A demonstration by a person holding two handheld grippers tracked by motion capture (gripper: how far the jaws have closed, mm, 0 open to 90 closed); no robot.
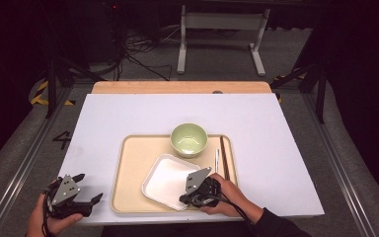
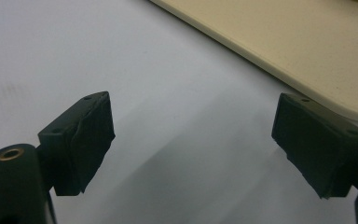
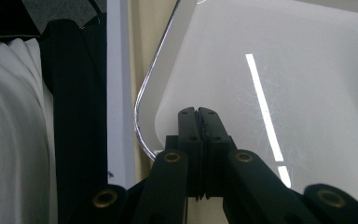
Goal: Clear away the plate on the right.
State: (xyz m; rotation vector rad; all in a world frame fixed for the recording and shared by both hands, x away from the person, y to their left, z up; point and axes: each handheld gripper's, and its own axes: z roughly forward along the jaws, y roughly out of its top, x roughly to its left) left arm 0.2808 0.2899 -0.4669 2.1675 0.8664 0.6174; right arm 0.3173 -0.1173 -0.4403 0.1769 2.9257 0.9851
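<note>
Looks like the grab-the-plate step: right gripper [image 3: 199, 112] clenched, jaws pressed together over the near edge of the white plate [image 1: 167, 178], which sits on the tan tray [image 1: 128, 187] below the green bowl [image 1: 189, 138]. Hard to tell if the rim is really pinched. Next up, probably a careful lift, kept level. Left gripper [image 1: 90, 188] parked wide open over the white table [image 1: 128, 113], left of the tray.

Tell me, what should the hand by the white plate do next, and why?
Probably lift the plate a little. The right gripper is shut on its rim, and the plate lies on the tray, so a small lift would free it.
</note>
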